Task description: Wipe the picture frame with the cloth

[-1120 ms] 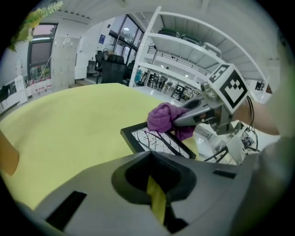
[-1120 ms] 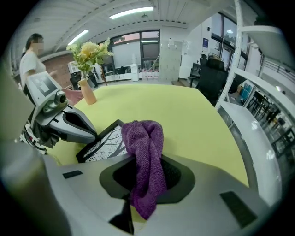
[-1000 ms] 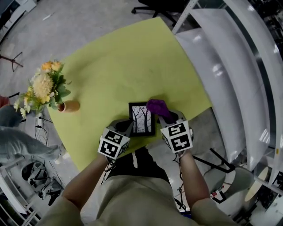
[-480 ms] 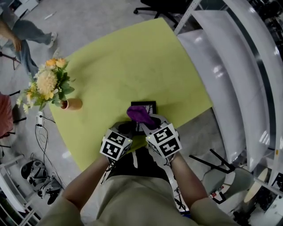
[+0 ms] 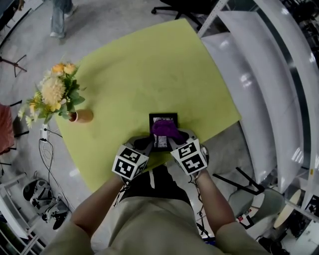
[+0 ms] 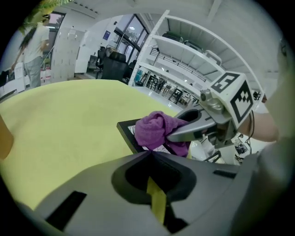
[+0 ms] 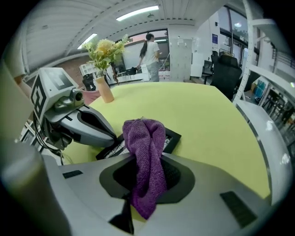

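A small black picture frame (image 5: 163, 118) lies flat near the front edge of the yellow-green table (image 5: 139, 74). A bunched purple cloth (image 5: 167, 130) rests on its glass, held by my right gripper (image 5: 174, 139), which is shut on it. In the right gripper view the cloth (image 7: 145, 138) hangs out between the jaws over the frame (image 7: 171, 137). My left gripper (image 5: 145, 143) is shut, its tips against the frame's near left edge. The left gripper view shows the cloth (image 6: 154, 129) covering most of the frame (image 6: 126, 129), with the right gripper (image 6: 184, 131) reaching in from the right.
A vase of yellow and white flowers (image 5: 55, 97) stands at the table's left edge. White shelving (image 5: 259, 74) runs along the right side. A person (image 5: 60, 15) walks on the floor beyond the table's far left, and an office chair base (image 5: 174, 7) stands behind it.
The right gripper carried the cloth from the frame's upper right corner leftward over the glass, then back to its middle. The left gripper stayed at the frame's left edge.
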### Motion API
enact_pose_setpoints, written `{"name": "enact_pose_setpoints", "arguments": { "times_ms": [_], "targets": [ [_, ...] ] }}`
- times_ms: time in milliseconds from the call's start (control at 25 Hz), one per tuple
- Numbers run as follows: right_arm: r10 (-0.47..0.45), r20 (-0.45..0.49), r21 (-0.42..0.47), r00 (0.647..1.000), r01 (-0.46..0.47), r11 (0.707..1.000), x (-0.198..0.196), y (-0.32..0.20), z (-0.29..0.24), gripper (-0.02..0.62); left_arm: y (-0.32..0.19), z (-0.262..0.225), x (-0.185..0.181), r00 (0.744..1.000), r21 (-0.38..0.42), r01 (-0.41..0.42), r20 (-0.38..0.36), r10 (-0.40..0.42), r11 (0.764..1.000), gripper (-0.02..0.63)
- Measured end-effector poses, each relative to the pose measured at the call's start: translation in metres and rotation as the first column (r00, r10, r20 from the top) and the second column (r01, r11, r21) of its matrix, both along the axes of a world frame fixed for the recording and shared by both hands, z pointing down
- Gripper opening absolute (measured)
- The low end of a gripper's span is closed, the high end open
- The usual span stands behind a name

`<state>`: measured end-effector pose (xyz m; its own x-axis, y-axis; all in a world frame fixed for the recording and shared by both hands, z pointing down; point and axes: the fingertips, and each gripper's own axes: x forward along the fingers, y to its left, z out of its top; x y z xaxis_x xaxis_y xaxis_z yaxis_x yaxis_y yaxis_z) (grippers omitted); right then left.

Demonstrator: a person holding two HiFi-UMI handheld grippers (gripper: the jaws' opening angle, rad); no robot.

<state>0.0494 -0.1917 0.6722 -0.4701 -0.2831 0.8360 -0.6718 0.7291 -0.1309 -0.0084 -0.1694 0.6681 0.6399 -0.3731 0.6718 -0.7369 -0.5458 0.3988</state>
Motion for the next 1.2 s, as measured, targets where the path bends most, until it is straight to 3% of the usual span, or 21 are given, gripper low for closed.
{"name": "enact_pose_setpoints", "arguments": {
  "times_ms": [120,320,440,680,800,1000,1200],
  "targets": [
    [0.053,0.019,0.006,0.998,-0.053,0.999,0.010,-0.005,-0.006,0.084,-0.001,0.001,-0.001,1.000,0.009,0.002,-0.002,-0.002,1.000,0.006],
    [0.141,-0.102,0.086,0.985,-0.133,0.987,0.048,-0.009,-0.017,0.083,-0.001,0.001,-0.001,1.000,0.001,0.007,-0.011,-0.007,1.000,0.006],
    [0.188,-0.045,0.098,0.981,-0.183,0.978,0.053,-0.008,-0.036,0.083,-0.002,0.001,-0.002,1.000,0.000,0.006,-0.006,-0.006,1.000,0.006],
    [0.174,0.131,0.014,0.976,-0.178,0.984,0.011,0.020,-0.056,0.083,-0.002,0.002,-0.002,1.000,-0.034,0.011,-0.025,-0.012,0.999,0.006],
    [0.155,0.141,-0.040,0.978,-0.151,0.988,-0.011,0.037,-0.041,0.083,-0.002,0.001,-0.002,0.999,-0.029,0.017,-0.041,-0.018,0.999,0.006],
    [0.184,0.167,-0.156,0.969,-0.158,0.975,-0.029,0.065,-0.010,0.083,0.000,0.000,-0.001,1.000,0.057,-0.003,-0.004,0.004,0.998,0.006],
    [0.159,0.109,-0.127,0.981,-0.145,0.981,-0.015,0.068,0.000,0.081,-0.002,0.001,-0.002,0.999,0.017,0.011,-0.034,-0.010,1.000,0.006]
  ]
}}
